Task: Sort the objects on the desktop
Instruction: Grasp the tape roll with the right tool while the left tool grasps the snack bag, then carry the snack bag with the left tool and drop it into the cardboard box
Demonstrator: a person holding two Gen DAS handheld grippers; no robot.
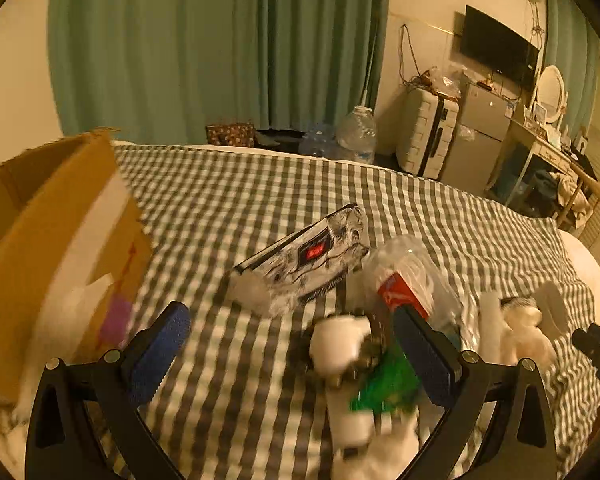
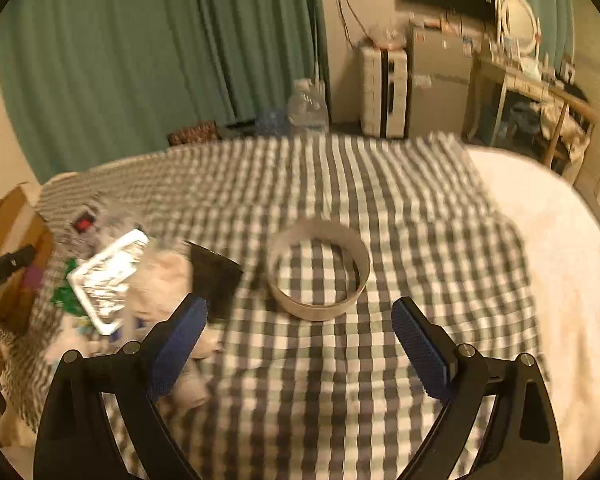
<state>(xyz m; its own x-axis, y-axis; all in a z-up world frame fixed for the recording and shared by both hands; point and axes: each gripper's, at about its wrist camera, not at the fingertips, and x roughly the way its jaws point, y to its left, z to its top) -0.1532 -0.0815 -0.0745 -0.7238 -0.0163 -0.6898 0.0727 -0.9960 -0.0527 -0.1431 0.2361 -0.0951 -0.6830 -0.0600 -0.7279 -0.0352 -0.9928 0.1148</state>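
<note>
Both claws, left (image 1: 290, 354) and right (image 2: 300, 344), were spread, empty. Only the right view showed the cardboard ring (image 2: 319, 276) amid open checked bedcover (image 2: 400, 200).

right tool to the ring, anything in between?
Nothing. In the right wrist view only bare checked cloth lies between the open right tool and the ring.
</note>
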